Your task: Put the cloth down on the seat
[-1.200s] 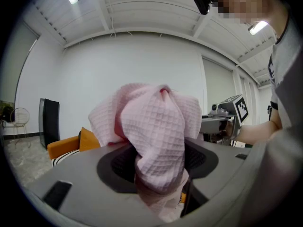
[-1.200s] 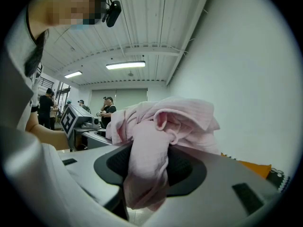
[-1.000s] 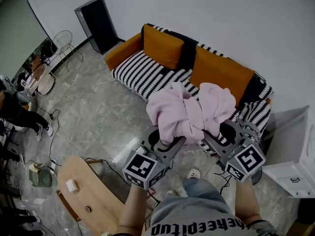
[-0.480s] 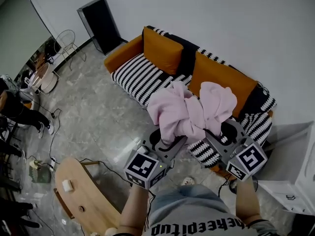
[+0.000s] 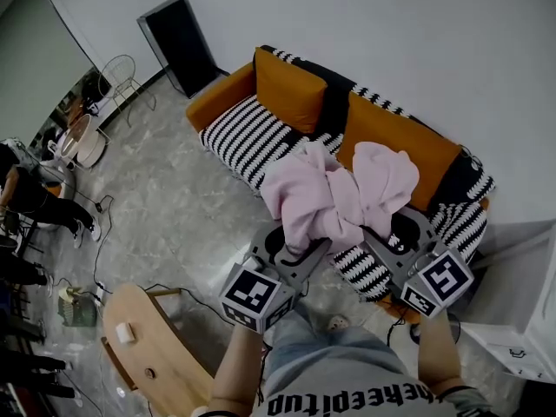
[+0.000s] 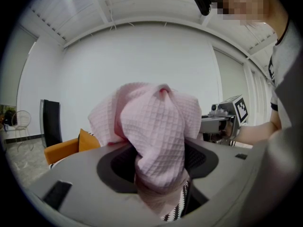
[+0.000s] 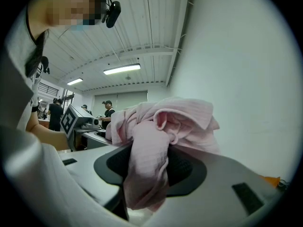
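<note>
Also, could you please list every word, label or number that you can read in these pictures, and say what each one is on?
"theeepitup": dark print on the person's grey T-shirt, at the bottom edge of the head view, so the reading is uncertain.
Cubes on the left tool and right tool: black-and-white square patterns only, no letters.
The pink waffle-weave cloth that both tools grip: no print.
Nothing else is readable.

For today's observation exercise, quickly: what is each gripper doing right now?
Left gripper: shut on the pink cloth.
Right gripper: shut on the pink cloth.
</note>
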